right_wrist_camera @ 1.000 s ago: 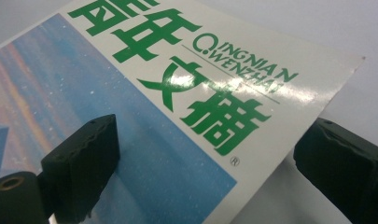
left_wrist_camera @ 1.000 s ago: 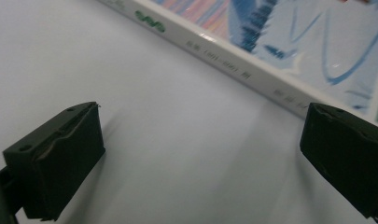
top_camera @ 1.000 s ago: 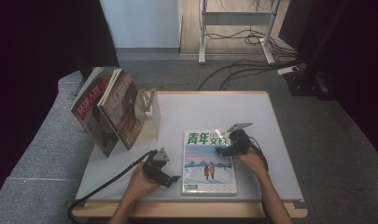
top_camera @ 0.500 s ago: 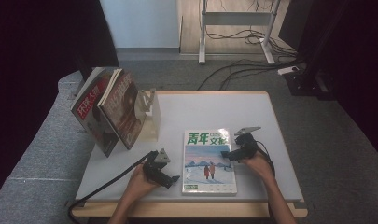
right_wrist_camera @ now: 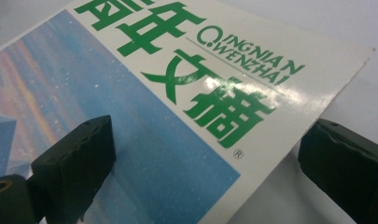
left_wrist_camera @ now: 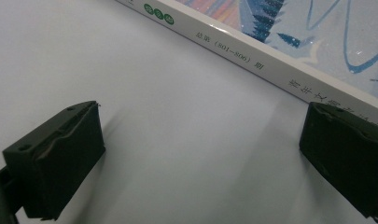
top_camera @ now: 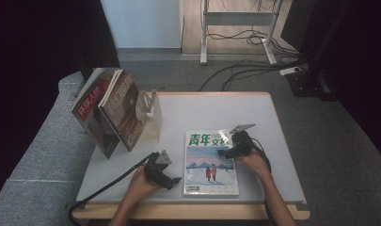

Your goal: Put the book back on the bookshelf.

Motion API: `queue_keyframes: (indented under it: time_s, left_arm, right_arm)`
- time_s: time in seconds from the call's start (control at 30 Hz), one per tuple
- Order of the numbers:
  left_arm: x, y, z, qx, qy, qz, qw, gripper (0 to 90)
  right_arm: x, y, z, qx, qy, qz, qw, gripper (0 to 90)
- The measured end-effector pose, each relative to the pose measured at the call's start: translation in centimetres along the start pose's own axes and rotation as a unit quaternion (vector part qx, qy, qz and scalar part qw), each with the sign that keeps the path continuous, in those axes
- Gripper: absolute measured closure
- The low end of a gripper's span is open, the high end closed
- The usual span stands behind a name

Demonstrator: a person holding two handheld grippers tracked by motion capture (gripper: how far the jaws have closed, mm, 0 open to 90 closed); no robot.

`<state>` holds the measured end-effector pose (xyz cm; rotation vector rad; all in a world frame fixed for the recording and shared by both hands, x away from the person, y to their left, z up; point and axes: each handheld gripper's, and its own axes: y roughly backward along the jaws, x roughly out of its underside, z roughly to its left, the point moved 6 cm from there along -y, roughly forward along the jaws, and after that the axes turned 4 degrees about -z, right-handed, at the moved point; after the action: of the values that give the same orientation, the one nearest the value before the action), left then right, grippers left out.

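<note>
**Magazine flat, both grippers closing in**

At six o'clock on the surface (top_camera: 188, 110) lies the magazine (top_camera: 210, 162). Rack (top_camera: 153, 115) at ten o'clock holds two more magazines (top_camera: 110, 113). Right gripper (top_camera: 224, 152) straddles its edge, left gripper (top_camera: 175, 180) beside the spine; both sets of fingers wide, empty. Best slide one finger underneath first.

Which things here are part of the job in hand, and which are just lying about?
In hand:
- magazine lying flat
- left gripper, open beside its spine
- right gripper, open over its right edge

Lying about:
- two magazines leaning on the stand
- white stand
</note>
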<state>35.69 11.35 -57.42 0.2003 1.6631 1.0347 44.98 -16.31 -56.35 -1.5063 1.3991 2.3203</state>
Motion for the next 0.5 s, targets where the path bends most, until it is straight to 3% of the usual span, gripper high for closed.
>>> queue_keyframes:
  time_s: [0.13,0.33,0.5]
  left_arm:
    - [0.0,0.0,0.0,0.000,0.000,0.000,1.0000,0.0]
    - [0.0,0.0,0.0,0.000,0.000,0.000,1.0000,0.0]
    - [0.0,0.0,0.0,0.000,0.000,0.000,1.0000,0.0]
  right_arm:
    - [-0.4,-0.1,0.1,0.007,0.005,0.004,1.0000,4.4]
    - [-1.0,0.6,0.5,-0.013,0.000,-0.015,0.9998,7.6]
    - [-1.3,0.0,0.5,-0.009,-0.003,-0.009,0.9999,9.0]
